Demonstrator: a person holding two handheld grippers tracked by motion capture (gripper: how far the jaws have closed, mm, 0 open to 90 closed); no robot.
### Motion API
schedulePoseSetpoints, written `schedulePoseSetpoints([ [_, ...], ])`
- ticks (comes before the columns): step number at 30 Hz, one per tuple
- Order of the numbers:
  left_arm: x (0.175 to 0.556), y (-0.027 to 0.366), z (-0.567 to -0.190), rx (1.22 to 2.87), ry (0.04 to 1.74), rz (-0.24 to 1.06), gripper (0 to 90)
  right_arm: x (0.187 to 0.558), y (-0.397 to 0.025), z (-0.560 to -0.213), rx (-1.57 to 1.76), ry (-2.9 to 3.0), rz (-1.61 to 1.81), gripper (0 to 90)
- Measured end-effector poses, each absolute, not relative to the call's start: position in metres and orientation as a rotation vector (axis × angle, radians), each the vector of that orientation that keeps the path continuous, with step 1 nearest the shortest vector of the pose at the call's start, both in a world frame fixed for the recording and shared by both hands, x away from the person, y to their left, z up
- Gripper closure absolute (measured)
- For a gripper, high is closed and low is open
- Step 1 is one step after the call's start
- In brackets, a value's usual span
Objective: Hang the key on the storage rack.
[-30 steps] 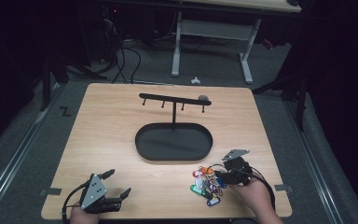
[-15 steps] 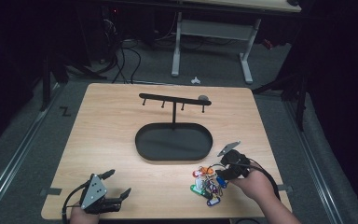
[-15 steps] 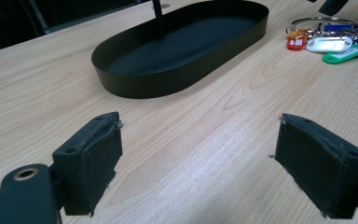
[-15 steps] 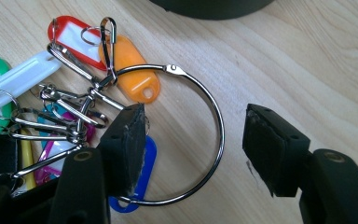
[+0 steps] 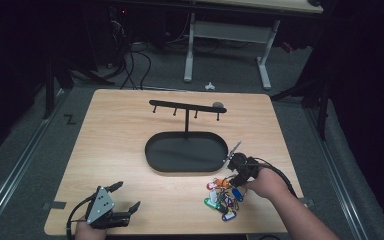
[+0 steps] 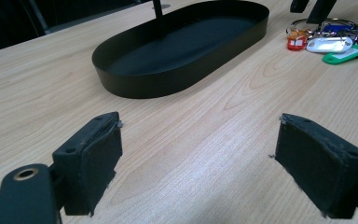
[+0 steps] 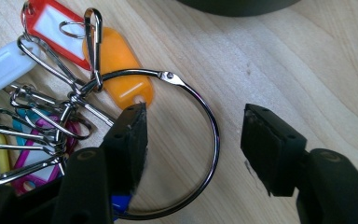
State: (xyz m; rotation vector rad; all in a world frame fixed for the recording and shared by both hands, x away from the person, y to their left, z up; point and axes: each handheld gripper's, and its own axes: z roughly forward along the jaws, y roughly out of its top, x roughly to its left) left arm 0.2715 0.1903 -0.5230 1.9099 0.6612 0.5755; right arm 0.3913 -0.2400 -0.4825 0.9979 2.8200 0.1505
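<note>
Right tongs (image 7: 193, 135) angled down, jaws apart astride the metal ring (image 7: 204, 116) of the key tags (image 5: 222, 196); left tongs (image 6: 198, 158) wide, low over the desk (image 5: 115, 145).

An oval tray (image 5: 186, 152) is set at the middle of the counter (image 5: 120, 130), with a hook rack (image 5: 186, 107) standing in it. A bunch of key tags (image 5: 222, 197) is laid to its front right.

The left gripper (image 6: 198, 154) hovers over the wooden table (image 6: 205, 135), jaws wide apart. Beyond sit a black oval tray (image 6: 177, 51) and coloured key tags (image 6: 328, 42).
</note>
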Motion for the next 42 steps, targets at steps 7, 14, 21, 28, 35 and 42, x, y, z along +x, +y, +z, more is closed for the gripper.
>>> schedulePoseSetpoints([
  [7,0.272,0.19,-0.523,1.909,0.662,0.574,15.0,0.402,-0.23,-0.486,0.881,2.892,0.034,54.8],
  [14,0.272,0.19,-0.523,1.91,0.661,0.574,15.0,0.41,-0.227,-0.488,0.857,2.956,0.018,60.0],
  [21,0.272,0.19,-0.523,1.913,0.659,0.573,15.0,0.412,-0.228,-0.488,0.917,2.991,0.04,77.2],
  [28,0.271,0.19,-0.523,1.912,0.661,0.571,15.0,0.408,-0.229,-0.488,0.978,2.982,0.046,86.3],
  [35,0.271,0.19,-0.523,1.912,0.662,0.572,15.0,0.408,-0.23,-0.488,0.982,2.985,0.048,85.8],
  [42,0.272,0.191,-0.523,1.911,0.668,0.571,15.0,0.411,-0.226,-0.488,0.95,3.054,-0.041,78.5],
])
